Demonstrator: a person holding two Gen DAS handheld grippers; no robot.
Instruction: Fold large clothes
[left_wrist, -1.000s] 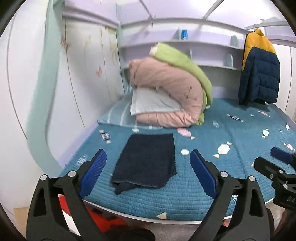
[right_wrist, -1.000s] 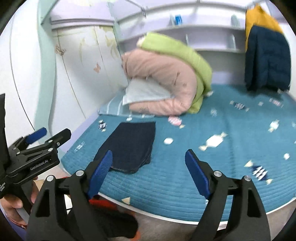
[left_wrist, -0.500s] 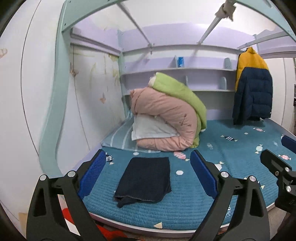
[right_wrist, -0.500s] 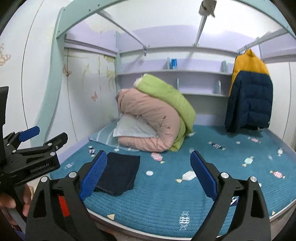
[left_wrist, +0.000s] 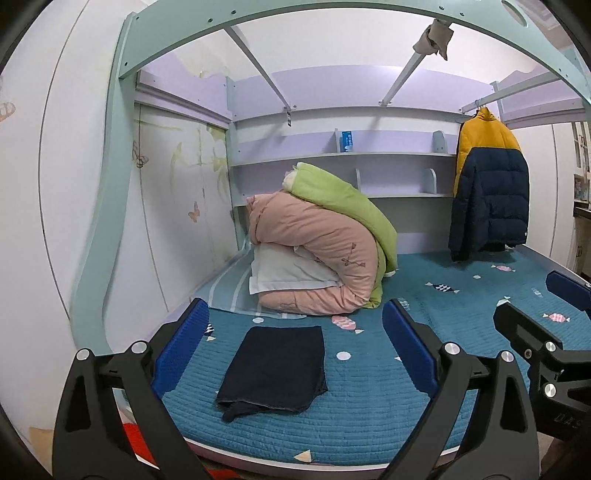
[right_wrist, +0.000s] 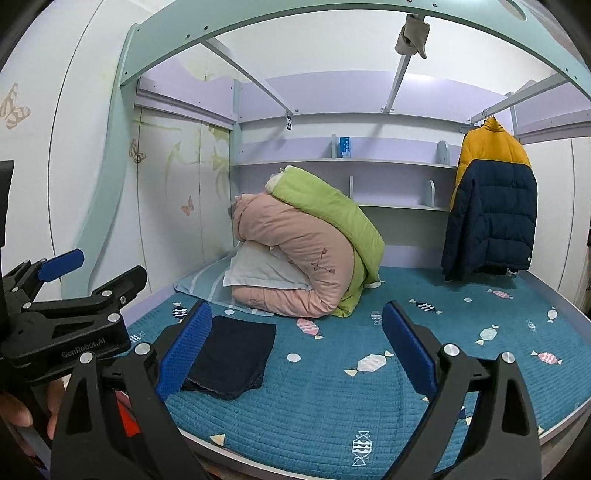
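A dark navy garment (left_wrist: 276, 369) lies folded into a flat rectangle near the front left of the bed; it also shows in the right wrist view (right_wrist: 231, 356). My left gripper (left_wrist: 295, 350) is open and empty, held back off the front edge of the bed, well short of the garment. My right gripper (right_wrist: 295, 349) is open and empty, also back from the bed, to the right of the garment. The left gripper shows from the side in the right wrist view (right_wrist: 77, 280), and the right gripper shows at the right edge of the left wrist view (left_wrist: 543, 314).
The bed has a teal quilted cover (left_wrist: 461, 295) with candy prints. A rolled pink and green duvet (left_wrist: 325, 251) with a white pillow sits at the back left. A yellow and navy jacket (left_wrist: 487, 188) hangs at the back right. Shelves line the back wall under a bunk frame.
Both grippers have pulled back and tilted up from the bed, so the folded garment looks smaller and lower and the bunk frame overhead has come into view. The garment has not moved.
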